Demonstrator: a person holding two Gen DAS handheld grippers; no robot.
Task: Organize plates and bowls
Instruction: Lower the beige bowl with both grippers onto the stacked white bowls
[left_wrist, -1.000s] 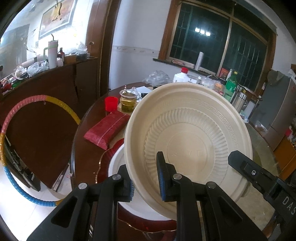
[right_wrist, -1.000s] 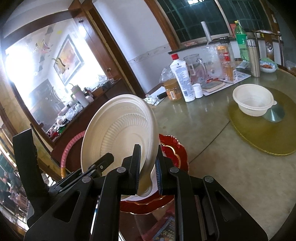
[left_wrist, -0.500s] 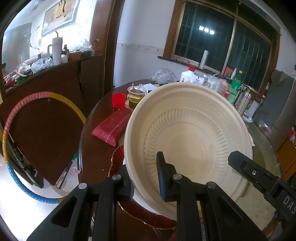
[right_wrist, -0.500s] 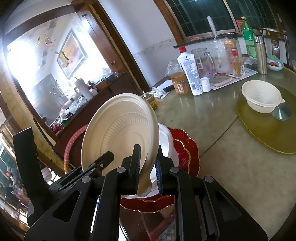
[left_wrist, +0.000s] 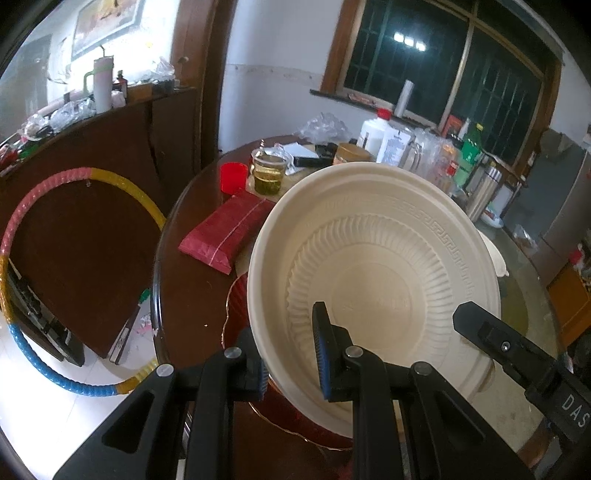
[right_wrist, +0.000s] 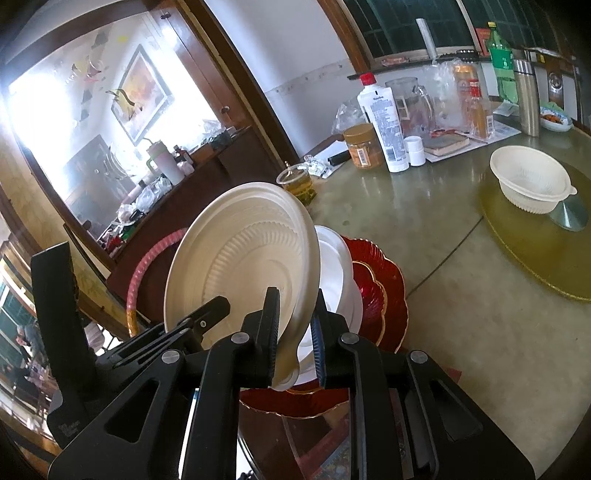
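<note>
Both grippers, left (left_wrist: 290, 356) and right (right_wrist: 293, 334), clamp one cream plate (left_wrist: 373, 273), held tilted above two red plates (right_wrist: 384, 288); only the right view shows the single bowl (right_wrist: 530, 182), far right on the table (right_wrist: 461, 295)

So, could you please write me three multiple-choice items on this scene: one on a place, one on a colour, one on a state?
1. Where is the small cream bowl?
A. On the gold mat
B. On the red packet
C. On the window sill

2. What colour is the scalloped plate under the white dishes?
A. Blue
B. Red
C. Green

3. How is the cream plate held?
A. Lying flat on the table
B. Held by one gripper only
C. Tilted, rim clamped by both grippers

Key: 1 A, it sits on the gold mat; 2 B, red with a gold edge; 3 C, the left gripper and right gripper each pinch its rim.
</note>
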